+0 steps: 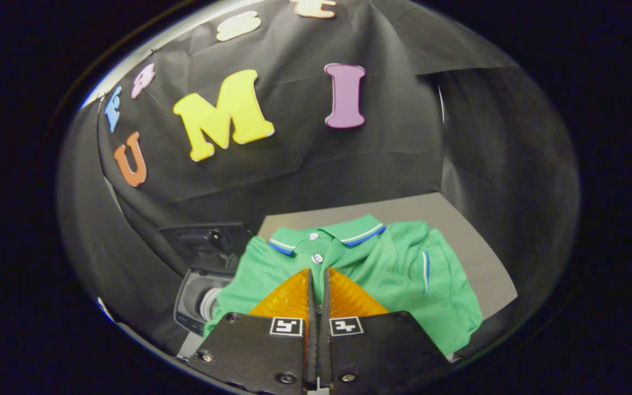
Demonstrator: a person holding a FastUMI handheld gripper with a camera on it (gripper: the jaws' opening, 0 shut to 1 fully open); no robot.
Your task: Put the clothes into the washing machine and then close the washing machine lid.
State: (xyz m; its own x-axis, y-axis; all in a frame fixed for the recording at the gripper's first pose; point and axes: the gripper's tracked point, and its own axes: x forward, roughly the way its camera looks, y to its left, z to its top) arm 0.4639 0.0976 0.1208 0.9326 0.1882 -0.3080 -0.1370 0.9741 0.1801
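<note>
Pinching almost fully together, tongs point(319, 277) sit over the front of the green polo shirt point(387, 269); cannot tell whether any cloth is caught in the thin slit between them. Lying spread on the grey surface point(480, 258) just ahead. Should gather plenty of fabric before lifting toward the open washing machine point(201, 299), left of the tongs. No readable brand on shirt or machine.

Tool point(318, 272) fingers nearly together, thin slit btwn tips, pointing fwd & down.
</note>
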